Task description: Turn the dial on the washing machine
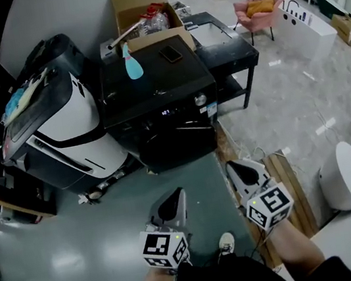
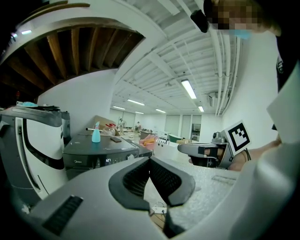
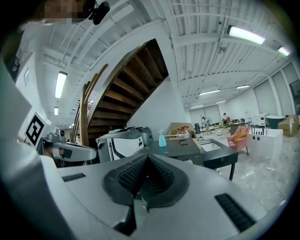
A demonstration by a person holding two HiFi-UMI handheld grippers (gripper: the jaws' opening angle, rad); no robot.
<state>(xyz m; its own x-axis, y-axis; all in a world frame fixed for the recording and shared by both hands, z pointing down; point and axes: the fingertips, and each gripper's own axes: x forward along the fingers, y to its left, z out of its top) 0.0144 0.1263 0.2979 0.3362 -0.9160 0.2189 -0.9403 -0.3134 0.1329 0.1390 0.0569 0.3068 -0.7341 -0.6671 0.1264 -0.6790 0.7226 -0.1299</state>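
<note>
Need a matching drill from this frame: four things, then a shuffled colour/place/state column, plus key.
Things:
1. spray bottle
2. dial
3. armchair
4. left gripper

Descriptions:
A. pink
B. jaws shut, nothing between them
C. standing on top of the washing machine
D. on the washing machine front panel

Pairs: 1-C, 2-D, 3-A, 4-B

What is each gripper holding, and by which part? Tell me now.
Nothing is held. The left gripper and the right gripper are both shut and empty, apart from the washing machine and its dial.
</note>
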